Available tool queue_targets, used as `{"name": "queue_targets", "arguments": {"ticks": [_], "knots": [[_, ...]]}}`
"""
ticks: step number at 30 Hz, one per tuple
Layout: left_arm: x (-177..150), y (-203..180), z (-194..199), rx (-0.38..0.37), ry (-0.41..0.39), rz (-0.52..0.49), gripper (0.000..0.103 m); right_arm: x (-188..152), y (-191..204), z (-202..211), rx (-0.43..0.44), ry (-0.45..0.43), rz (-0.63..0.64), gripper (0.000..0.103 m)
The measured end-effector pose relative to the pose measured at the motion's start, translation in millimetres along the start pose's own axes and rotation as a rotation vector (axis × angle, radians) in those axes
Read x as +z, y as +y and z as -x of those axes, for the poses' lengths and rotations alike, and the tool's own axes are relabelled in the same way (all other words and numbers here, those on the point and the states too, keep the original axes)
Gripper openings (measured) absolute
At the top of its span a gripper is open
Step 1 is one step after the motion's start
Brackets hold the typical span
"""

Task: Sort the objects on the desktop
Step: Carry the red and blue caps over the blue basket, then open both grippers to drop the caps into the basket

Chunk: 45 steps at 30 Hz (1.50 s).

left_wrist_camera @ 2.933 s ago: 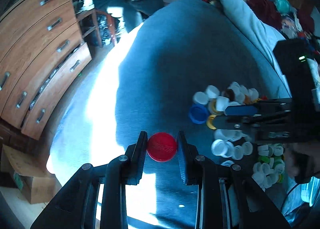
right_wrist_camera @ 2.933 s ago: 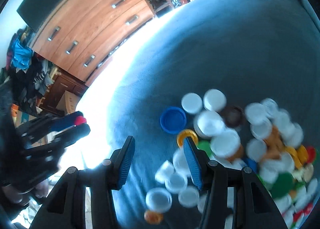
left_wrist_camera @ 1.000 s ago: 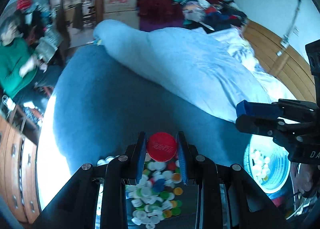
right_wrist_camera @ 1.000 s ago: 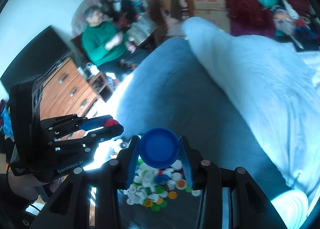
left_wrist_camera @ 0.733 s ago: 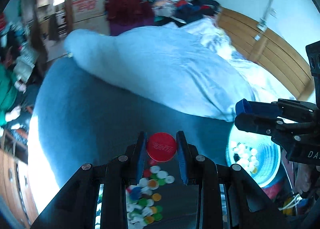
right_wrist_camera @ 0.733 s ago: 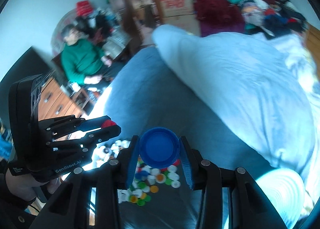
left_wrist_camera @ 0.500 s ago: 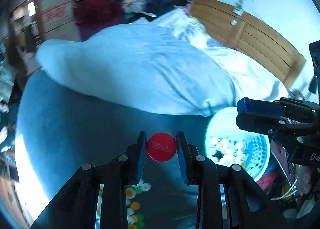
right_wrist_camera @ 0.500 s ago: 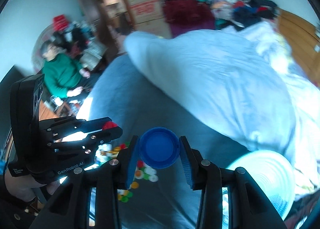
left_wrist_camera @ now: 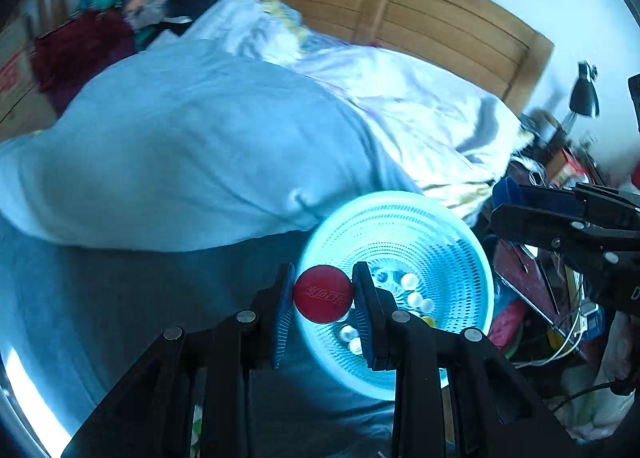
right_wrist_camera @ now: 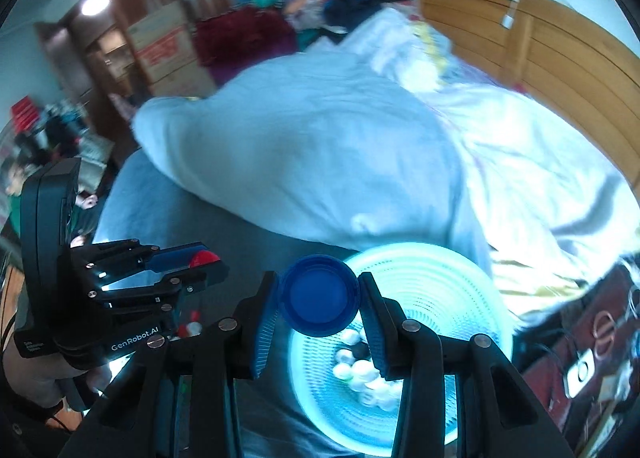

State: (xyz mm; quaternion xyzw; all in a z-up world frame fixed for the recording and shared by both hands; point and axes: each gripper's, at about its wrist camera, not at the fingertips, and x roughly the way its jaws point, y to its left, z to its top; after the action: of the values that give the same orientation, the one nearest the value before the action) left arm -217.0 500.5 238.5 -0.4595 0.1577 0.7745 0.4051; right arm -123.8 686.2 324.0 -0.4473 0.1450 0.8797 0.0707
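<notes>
Left wrist view: left tool [left_wrist_camera: 323,294] pinches the red cap [left_wrist_camera: 323,294] over the basket's [left_wrist_camera: 452,258] near-left rim; right tool [right_wrist_camera: 319,301], clamping the blue cap [right_wrist_camera: 319,301], hangs likewise.

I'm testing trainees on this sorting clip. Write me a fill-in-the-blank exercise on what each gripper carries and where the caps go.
1. The left gripper is shut on a round plastic bottle cap coloured ____.
2. The right gripper is shut on a larger round plastic cap coloured ____.
3. Both caps hang in front of a pale blue perforated plastic ____, by its rim.
4. The small caps already lying in it are mostly ____.

Missing words: red; blue; basket; white
</notes>
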Motion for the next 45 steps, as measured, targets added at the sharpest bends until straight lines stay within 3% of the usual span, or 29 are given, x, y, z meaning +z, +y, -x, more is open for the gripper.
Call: {"name": "queue_targets", "arguments": {"ticks": [10,18,45], "knots": [[22.1,-42.7,-49.6,-0.036,0.100,-0.079,0.025,-12.8,-49.8,-4.4,-0.038,0.053,-0.078,0.043],[22.7,-47.1,-68.3,-0.039,0.131,-0.076,0.025,-19.6,-67.4,-10.7,-0.047,0.069,-0.112,0.043],[26.5,-60.1,-85.7,-0.025,0.144,-0.094,0.026,-28.2,-80.8,-27.3,-0.063,0.102,-0.128,0.044]]}}
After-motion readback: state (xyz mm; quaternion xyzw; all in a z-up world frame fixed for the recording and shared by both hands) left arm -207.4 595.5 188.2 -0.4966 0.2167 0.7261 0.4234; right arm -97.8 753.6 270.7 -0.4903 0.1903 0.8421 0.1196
